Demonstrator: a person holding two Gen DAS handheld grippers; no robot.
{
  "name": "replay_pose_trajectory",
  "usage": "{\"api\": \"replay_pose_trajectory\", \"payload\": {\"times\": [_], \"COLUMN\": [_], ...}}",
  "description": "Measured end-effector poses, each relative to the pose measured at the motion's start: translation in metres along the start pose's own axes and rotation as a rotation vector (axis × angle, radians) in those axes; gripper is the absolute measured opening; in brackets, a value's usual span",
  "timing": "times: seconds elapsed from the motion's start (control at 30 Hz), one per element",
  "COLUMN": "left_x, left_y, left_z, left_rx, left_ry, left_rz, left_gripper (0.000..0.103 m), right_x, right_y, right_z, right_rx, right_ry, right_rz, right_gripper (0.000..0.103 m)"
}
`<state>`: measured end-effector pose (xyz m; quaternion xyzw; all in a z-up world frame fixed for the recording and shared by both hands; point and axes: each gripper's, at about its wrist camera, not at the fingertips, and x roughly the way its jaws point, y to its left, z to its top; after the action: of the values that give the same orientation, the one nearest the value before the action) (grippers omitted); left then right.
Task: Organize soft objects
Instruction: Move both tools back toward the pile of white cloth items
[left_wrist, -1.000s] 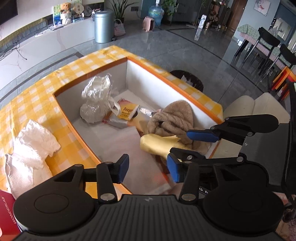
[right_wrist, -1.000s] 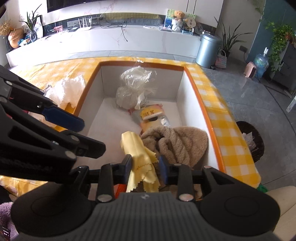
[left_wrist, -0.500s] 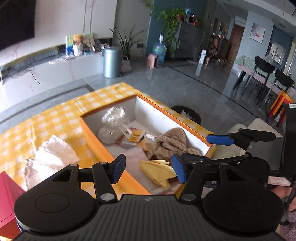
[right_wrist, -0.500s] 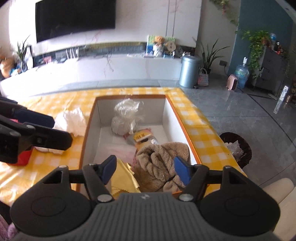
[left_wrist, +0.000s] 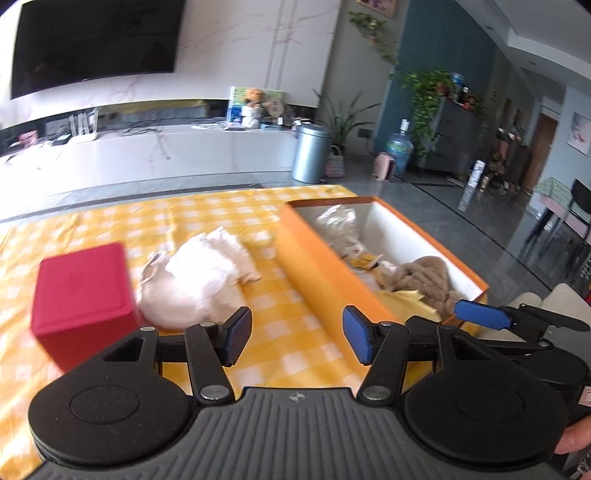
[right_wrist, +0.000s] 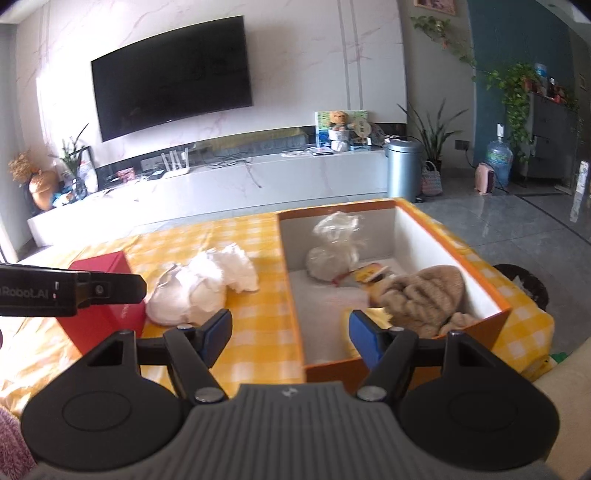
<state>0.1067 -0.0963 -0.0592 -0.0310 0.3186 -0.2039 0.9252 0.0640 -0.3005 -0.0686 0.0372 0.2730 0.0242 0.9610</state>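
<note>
Left tool (left_wrist: 297, 339) gapes wide, holding nothing; right tool (right_wrist: 290, 334) likewise, beside the orange box (right_wrist: 328, 369).

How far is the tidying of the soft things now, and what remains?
Done: the brown knit piece, yellow cloth and clear plastic bag lie inside the orange box. In hand: nothing; the left hand-held gripper and right hand-held gripper are open. Left: the white bundle on the checked tablecloth.

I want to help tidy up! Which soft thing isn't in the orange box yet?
The crumpled white cloth lies on the checked tablecloth beside the red box; the others already sit inside the orange box.
</note>
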Motion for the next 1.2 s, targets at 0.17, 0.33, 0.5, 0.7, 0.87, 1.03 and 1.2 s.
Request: {"api": "replay_pose_trajectory", "payload": {"times": [0.17, 0.33, 0.5, 0.7, 0.87, 1.03, 1.2], "left_x": [-0.005, -0.006, 0.0, 0.011, 0.024, 0.04, 0.064], "left_y": [0.033, 0.06, 0.072, 0.076, 0.071, 0.068, 0.07], "left_z": [-0.03, -0.053, -0.057, -0.055, -0.044, -0.029, -0.016], "left_rx": [-0.04, -0.08, -0.101, -0.089, -0.022, 0.021, 0.022], "left_ry": [0.026, 0.046, 0.064, 0.067, 0.06, 0.065, 0.125], "left_rz": [0.083, 0.122, 0.128, 0.107, 0.067, 0.066, 0.057], "left_gripper": [0.067, 0.067, 0.067, 0.065, 0.06, 0.06, 0.057], "right_x": [0.01, 0.024, 0.041, 0.068, 0.094, 0.127, 0.167], "right_y": [0.031, 0.055, 0.078, 0.086, 0.087, 0.083, 0.09], "right_z": [-0.012, -0.023, -0.03, -0.024, -0.007, 0.016, 0.034], "right_rx": [-0.068, -0.114, -0.192, -0.255, -0.285, -0.251, -0.256], "right_ry": [0.02, 0.041, 0.077, 0.117, 0.138, 0.194, 0.222], "right_rz": [0.028, 0.062, 0.074, 0.069, 0.076, 0.156, 0.193], "right_gripper": [0.069, 0.069, 0.066, 0.06, 0.054, 0.056, 0.066]}}
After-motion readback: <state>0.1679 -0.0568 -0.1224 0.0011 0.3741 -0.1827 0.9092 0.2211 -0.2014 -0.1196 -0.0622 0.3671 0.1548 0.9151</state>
